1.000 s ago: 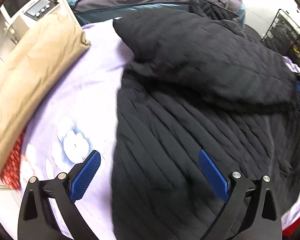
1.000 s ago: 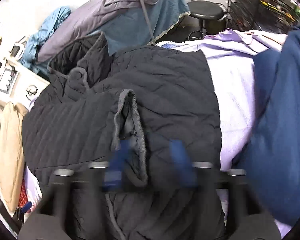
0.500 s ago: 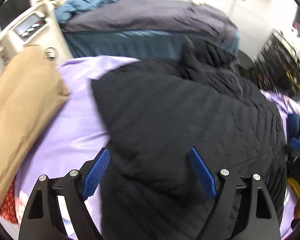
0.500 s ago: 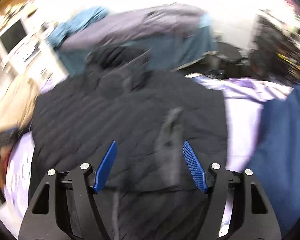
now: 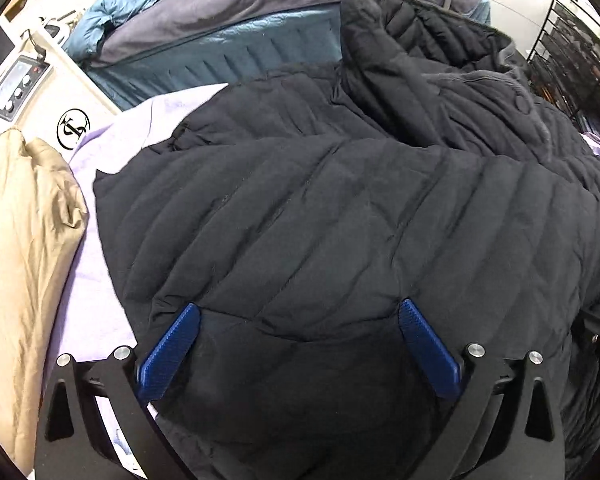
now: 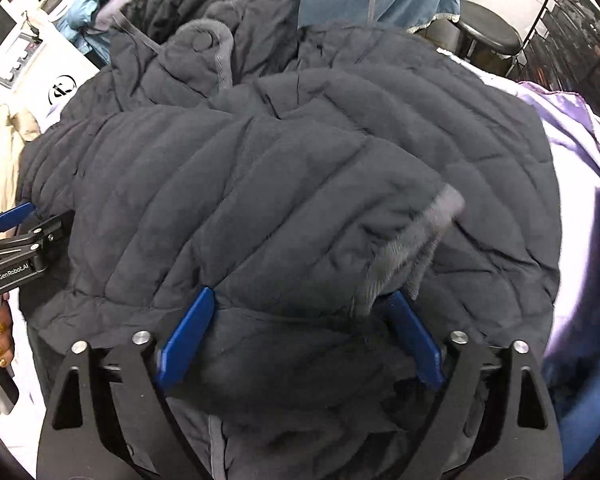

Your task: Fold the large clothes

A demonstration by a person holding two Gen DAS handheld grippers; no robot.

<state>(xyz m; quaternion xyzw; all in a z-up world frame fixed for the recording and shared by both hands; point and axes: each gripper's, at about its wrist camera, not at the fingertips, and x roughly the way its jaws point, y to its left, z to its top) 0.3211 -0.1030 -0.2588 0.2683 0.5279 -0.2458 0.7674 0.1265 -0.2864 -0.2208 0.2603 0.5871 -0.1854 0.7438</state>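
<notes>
A black quilted jacket lies folded over itself on a lilac sheet; its hood and collar are bunched at the far side. It also fills the right wrist view, with a grey cuff showing. My left gripper is open, its blue fingers spread over the near folded edge. My right gripper is open over the same fold, its right finger partly under the cuff. The left gripper also shows at the left edge of the right wrist view.
A tan garment lies at the left. A white machine with a control panel stands at the back left. Blue and grey bedding is piled behind. A navy garment lies right; a black stool and wire rack stand beyond.
Both grippers have moved forward over the jacket. The upper part of the jacket now lies folded over the lower part, and the right gripper has opened.
</notes>
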